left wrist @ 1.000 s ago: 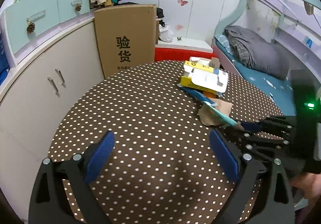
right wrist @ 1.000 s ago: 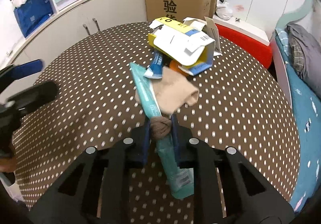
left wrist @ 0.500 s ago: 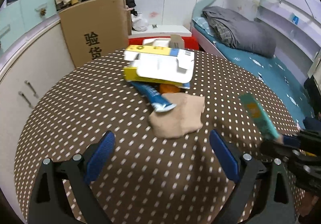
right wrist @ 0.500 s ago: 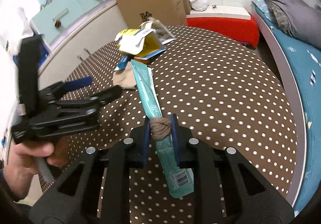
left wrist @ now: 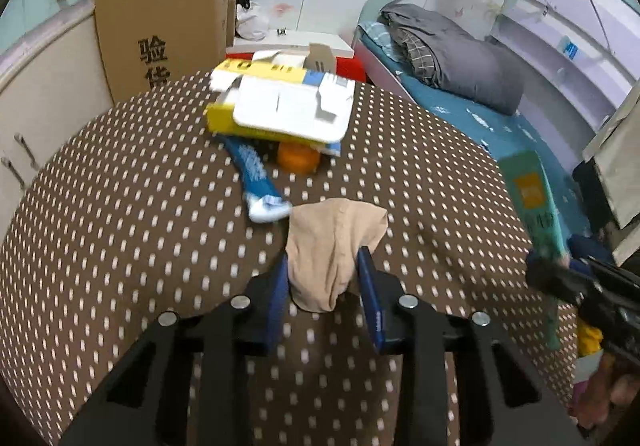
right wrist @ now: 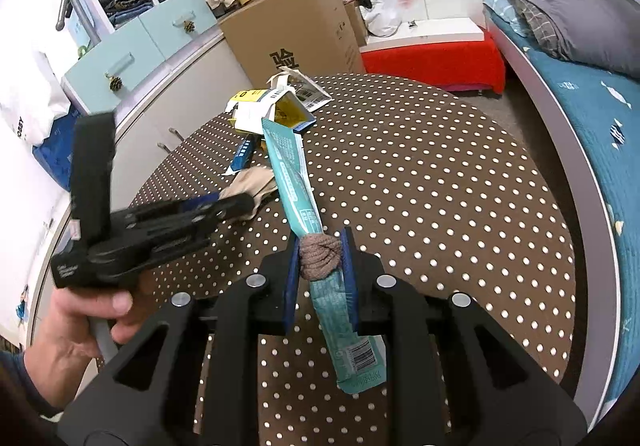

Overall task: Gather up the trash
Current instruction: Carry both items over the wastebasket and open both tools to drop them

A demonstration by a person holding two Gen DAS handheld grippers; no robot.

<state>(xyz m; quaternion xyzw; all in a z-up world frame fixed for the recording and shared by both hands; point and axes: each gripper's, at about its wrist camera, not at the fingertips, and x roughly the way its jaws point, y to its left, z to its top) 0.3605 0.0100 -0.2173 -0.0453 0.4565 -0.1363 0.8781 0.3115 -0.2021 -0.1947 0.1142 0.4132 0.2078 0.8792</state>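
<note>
My left gripper [left wrist: 323,266] is shut on a beige stocking [left wrist: 334,238] lying on the polka-dot table [left wrist: 120,230]; it also shows in the right wrist view [right wrist: 228,204]. My right gripper [right wrist: 319,246] is shut on a long teal wrapper [right wrist: 294,182] and a small brown knotted stocking [right wrist: 319,256], held above the table; the wrapper also shows at the right of the left wrist view [left wrist: 534,210]. On the table lie a blue tube [left wrist: 254,174], an orange object [left wrist: 298,160] and a torn yellow-white box [left wrist: 280,108].
A tall cardboard box [left wrist: 160,26] stands behind the table beside white cabinets [left wrist: 36,94]. A red-and-white bench [right wrist: 432,46] and a bed [left wrist: 448,58] with grey bedding lie at the back right. The table edge drops off on the right.
My left gripper moved forward and closed on the beige stocking. My right gripper carried the teal wrapper further right and higher, away from the pile.
</note>
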